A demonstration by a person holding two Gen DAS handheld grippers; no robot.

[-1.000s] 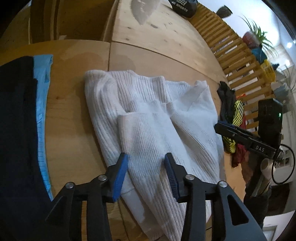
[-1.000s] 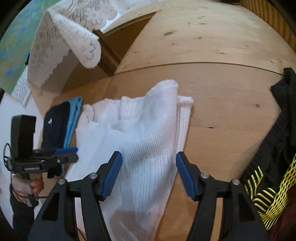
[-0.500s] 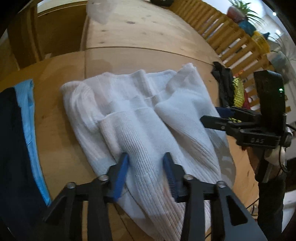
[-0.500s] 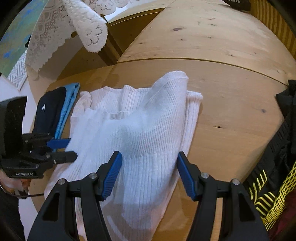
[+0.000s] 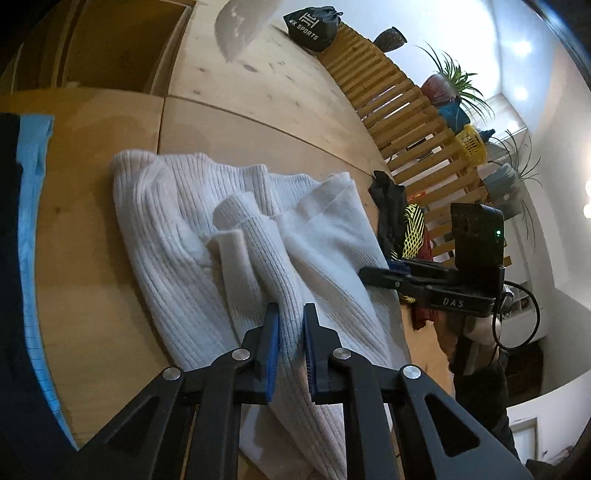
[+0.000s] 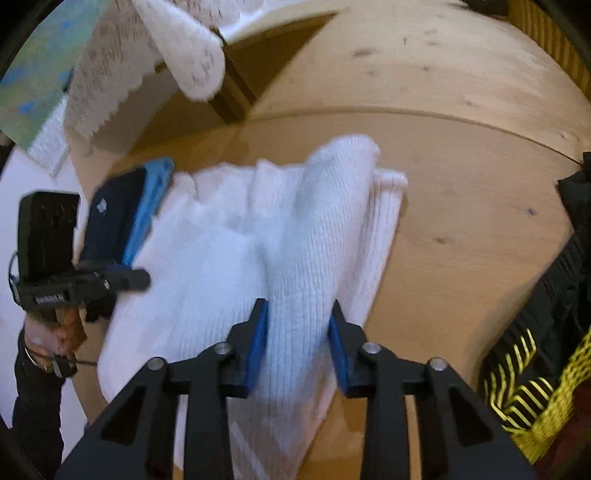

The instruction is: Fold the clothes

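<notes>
A white ribbed sweater (image 5: 192, 221) lies partly folded on the wooden table (image 5: 258, 107). My left gripper (image 5: 290, 325) is shut on a fold of the sweater near its lower edge, and the knit is bunched up between the blue pads. In the right wrist view the same sweater (image 6: 229, 236) lies spread out. My right gripper (image 6: 297, 321) has its jaws partly closed around a raised ridge of the sweater, and both pads touch the fabric. Each gripper shows in the other's view: the right one (image 5: 380, 275) and the left one (image 6: 136, 278).
A folded navy and light blue garment (image 6: 125, 214) lies left of the sweater. A black and yellow garment (image 6: 546, 362) is heaped at the right edge. A slatted wooden rail (image 5: 406, 122) with plants behind it runs along the table's far side. A black sports bag (image 5: 314, 27) sits at the back.
Both grippers have closed in on the sweater. The left one went from open to pinching a fold and has lifted it. The right jaws narrowed around the raised ridge.
</notes>
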